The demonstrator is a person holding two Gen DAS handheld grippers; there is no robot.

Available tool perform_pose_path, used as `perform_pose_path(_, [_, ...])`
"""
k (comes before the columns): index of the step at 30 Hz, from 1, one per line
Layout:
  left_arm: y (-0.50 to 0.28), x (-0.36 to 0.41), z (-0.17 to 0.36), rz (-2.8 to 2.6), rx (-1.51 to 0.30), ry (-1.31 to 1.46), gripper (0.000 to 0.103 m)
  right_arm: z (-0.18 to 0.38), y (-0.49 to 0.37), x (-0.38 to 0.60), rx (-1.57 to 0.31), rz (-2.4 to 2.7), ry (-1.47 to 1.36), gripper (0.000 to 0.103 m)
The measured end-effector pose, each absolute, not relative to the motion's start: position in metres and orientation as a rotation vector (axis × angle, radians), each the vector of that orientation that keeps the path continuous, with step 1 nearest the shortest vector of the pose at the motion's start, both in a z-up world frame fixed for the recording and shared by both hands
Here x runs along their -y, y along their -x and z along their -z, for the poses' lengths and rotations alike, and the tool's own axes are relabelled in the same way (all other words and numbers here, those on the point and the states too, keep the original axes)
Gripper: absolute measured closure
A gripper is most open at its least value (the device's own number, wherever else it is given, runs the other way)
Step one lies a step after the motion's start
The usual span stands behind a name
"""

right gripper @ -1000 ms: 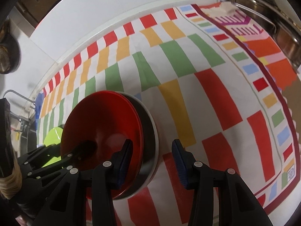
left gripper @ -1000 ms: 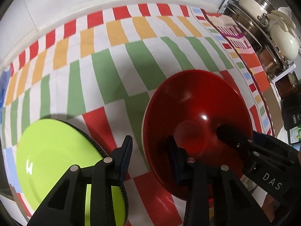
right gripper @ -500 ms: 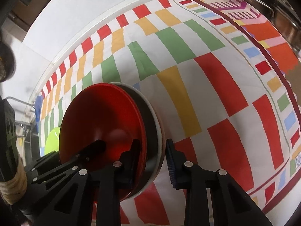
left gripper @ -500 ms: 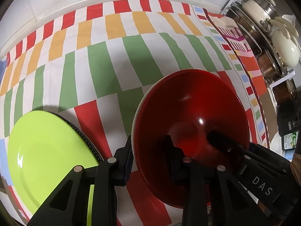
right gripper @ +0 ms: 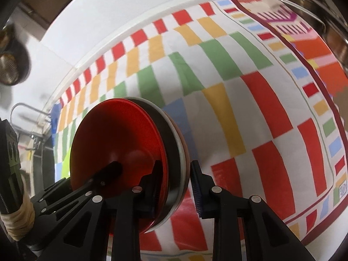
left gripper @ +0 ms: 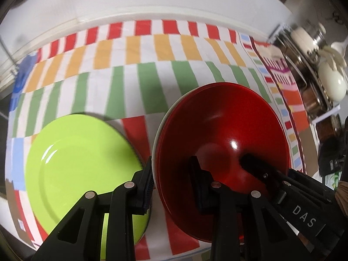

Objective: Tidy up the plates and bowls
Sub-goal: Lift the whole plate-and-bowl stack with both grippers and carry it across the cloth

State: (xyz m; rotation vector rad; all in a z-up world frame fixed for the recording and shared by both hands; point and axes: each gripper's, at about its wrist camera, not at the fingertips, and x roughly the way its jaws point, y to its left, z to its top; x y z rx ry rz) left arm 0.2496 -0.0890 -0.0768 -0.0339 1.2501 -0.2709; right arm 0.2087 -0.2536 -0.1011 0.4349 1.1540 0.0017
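A stack of bowls with a red one on top (left gripper: 221,128) is held off the striped cloth and tilted; it also shows in the right wrist view (right gripper: 121,148), with dark and white bowls under the red one. My left gripper (left gripper: 171,184) is shut on the stack's left rim. My right gripper (right gripper: 176,187) is shut on its right rim, one finger inside the red bowl, one outside. A lime green plate (left gripper: 82,161) lies on the cloth to the left, below my left gripper.
The cloth (right gripper: 239,87) with red, green and orange stripes covers the counter. Pots and a white kettle (left gripper: 330,82) stand at the far right. A white wall (left gripper: 152,0) runs along the back. A metal rack (right gripper: 24,113) sits at the far left.
Both grippers closed onto the rims of the bowl stack. The stack then rose off the cloth and tilted, and both views pulled back.
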Motion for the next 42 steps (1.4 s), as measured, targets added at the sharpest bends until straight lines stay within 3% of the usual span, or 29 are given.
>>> perform_pose_path(16, [-0.233,-0.002,0.052,0.175,-1.183,0.113,0.073,0.059,-0.189,0.183,-1.079,-0.142,-0.334,0.076])
perform_pose_path(28, [-0.218,-0.066,0.062,0.099,-1.202,0.154,0.073,0.060,-0.190,0.118,-1.118,-0.212,-0.292,0.076])
perform_pose_path(42, [-0.226,-0.088,0.087,0.070,-1.254,0.163,0.073,0.082,-0.199,0.082,-1.185,-0.233,-0.279,0.076])
